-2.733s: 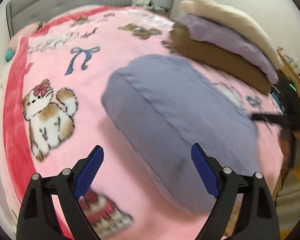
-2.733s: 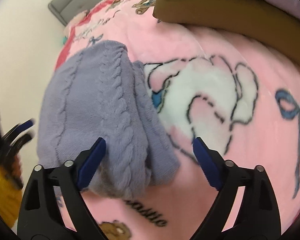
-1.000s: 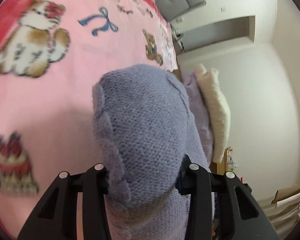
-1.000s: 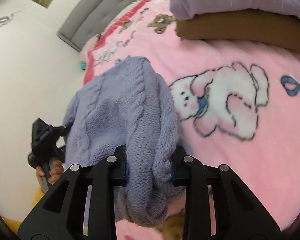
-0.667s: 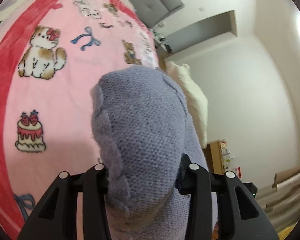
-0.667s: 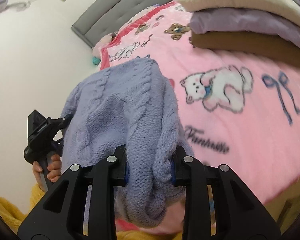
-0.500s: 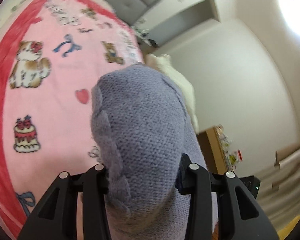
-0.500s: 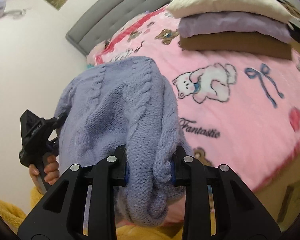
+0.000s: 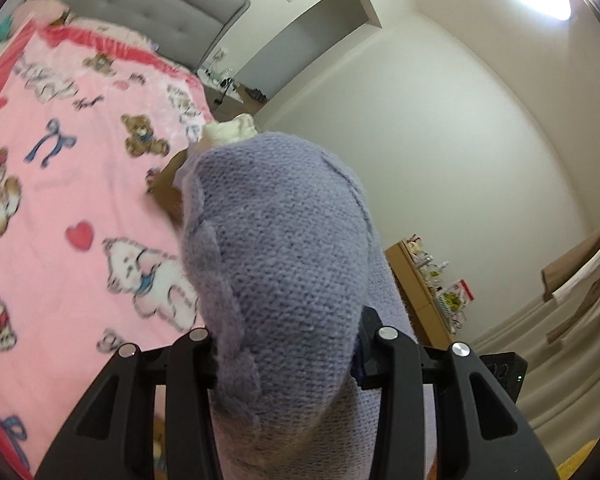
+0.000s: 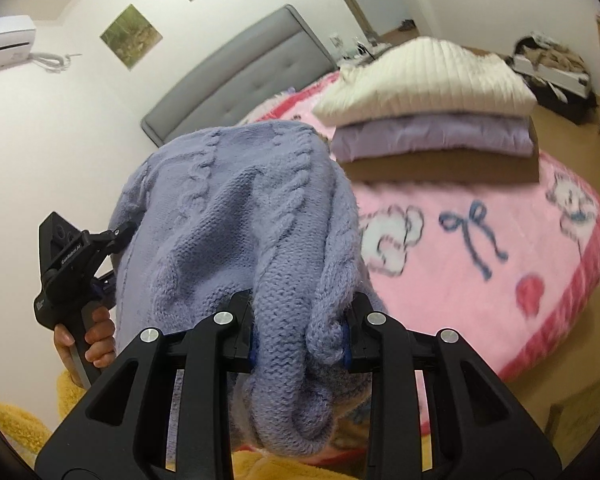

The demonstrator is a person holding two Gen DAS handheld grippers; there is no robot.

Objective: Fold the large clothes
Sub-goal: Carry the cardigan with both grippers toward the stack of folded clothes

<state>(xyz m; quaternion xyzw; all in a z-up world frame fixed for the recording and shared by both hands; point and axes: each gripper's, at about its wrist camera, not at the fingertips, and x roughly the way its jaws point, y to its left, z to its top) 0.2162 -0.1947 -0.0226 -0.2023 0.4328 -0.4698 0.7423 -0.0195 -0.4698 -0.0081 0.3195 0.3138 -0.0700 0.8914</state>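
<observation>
Left gripper (image 9: 286, 344) and right gripper (image 10: 300, 336) each pinch the purple sweater (image 10: 236, 216) above the bed (image 10: 480, 272).

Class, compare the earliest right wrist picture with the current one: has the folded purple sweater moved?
Yes. The purple sweater lay on the pink blanket; now it hangs lifted above the blanket, gripped by the right claw and left claw.

My cable-knit sweater (image 10: 236, 216) is lavender-blue throughout, plain stitch on the side facing my left gripper (image 9: 286, 354), which is black. Blanket (image 9: 60, 200) beneath the sweater: pink, red border, printed with brown bears, white kittens, blue bows, red hearts. On the blanket, stacked clothes (image 10: 432, 112): cream over lilac over brown. Headboard (image 10: 236, 88) grey.
</observation>
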